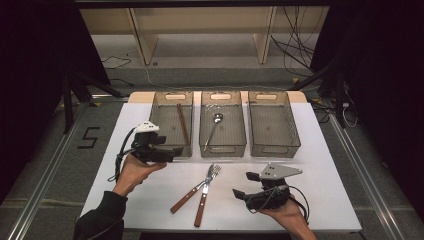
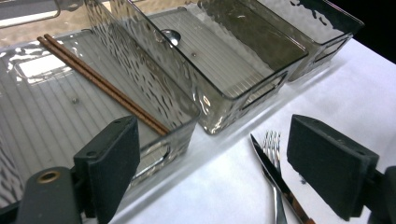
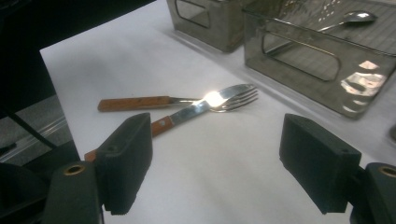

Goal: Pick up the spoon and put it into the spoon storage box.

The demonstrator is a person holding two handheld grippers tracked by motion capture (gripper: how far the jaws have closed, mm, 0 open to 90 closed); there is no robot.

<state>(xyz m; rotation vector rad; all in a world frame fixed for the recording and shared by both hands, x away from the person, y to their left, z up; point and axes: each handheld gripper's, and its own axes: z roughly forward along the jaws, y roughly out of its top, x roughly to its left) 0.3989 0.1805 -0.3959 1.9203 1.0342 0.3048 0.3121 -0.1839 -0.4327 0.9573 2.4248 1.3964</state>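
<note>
I held the left gripper [image 1: 172,151] wide open and empty at the left tray [image 1: 161,107]. The right gripper [image 1: 243,185] was open too, near the fork [image 1: 192,191] and knife [image 1: 205,196] crossed on the table [image 1: 150,190].

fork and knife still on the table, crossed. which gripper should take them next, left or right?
Probably right. The right gripper sits open beside the fork and knife, at their level. The left gripper, also open, is by the chopsticks bin.
</note>
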